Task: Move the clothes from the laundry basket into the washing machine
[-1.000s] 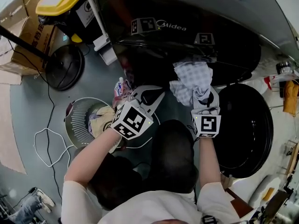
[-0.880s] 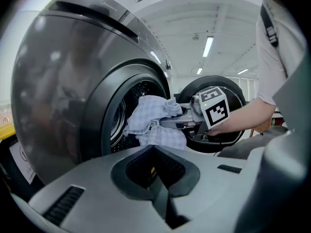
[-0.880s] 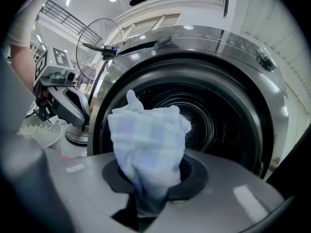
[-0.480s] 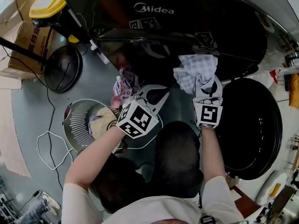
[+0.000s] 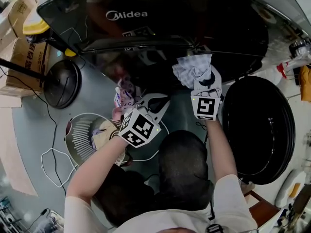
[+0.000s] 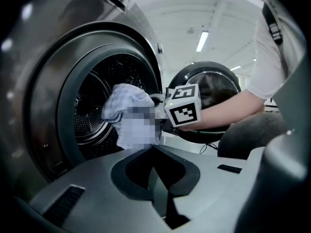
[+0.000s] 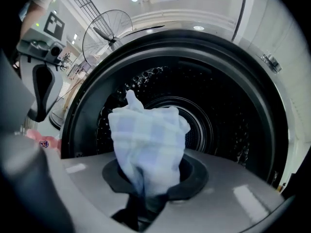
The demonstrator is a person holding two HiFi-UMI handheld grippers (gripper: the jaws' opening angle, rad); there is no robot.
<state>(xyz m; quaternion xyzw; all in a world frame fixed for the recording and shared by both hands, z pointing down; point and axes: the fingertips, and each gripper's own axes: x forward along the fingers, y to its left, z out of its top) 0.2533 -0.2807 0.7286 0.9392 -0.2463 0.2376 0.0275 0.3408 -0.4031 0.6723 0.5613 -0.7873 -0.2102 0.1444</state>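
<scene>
Right gripper (image 7: 146,198) is clamped on the checked cloth (image 7: 146,144), a soft, pale blue-and-white bundle, crumpled and rising out of the jaws in a loose peak. It sits right at the mouth of the drum (image 7: 223,115), with nothing else to be seen inside. The drum is dark perforated metal, round, with a wide black ring around the opening.

From the left gripper view the same cloth (image 6: 126,101) hangs beside the grey rim of the opening, and the round door (image 6: 209,86) stands swung open behind the person's forearm. Left gripper (image 6: 153,152) has its jaws together with nothing between them, pale moulded plastic around a dark hollow.

From overhead, the washing machine (image 5: 194,23) shows a glossy black front. The door (image 5: 260,130) is a big dark disc to the right. The laundry basket (image 5: 80,132) stands on the grey floor at the left, round, white and ribbed with thin slats. A cream-coloured garment (image 5: 99,132) lies inside it. A pink patterned piece (image 5: 124,93) sits just past the rim near the left gripper (image 5: 155,101); in or out of the basket, I can't tell.
</scene>
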